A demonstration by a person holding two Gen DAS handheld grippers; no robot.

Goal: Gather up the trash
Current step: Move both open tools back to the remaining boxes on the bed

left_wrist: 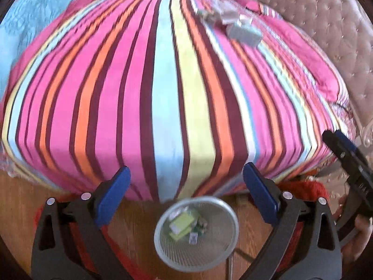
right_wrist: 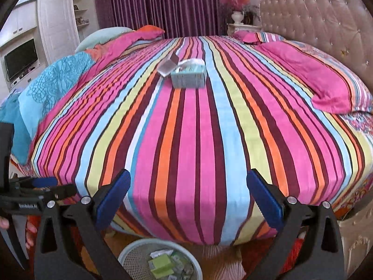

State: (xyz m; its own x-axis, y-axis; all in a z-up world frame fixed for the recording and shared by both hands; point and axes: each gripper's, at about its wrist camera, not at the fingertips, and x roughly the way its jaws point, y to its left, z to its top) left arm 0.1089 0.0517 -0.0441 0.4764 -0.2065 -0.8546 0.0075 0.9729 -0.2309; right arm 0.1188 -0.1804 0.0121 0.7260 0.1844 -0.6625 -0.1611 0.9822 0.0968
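Both your left tongs (left_wrist: 186, 196) and right tongs (right_wrist: 188, 198) gape empty; the bin (left_wrist: 219, 252) sits below them, and boxes (right_wrist: 188, 77), perhaps trash, lie far ahead on the bed (right_wrist: 186, 140).

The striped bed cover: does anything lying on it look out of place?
Yes. A small teal box and a flat silvery packet lie together in the middle of the striped bed cover, far from the edge. Otherwise it is bare, so they look like litter. The mesh bin on the floor already holds similar scraps.
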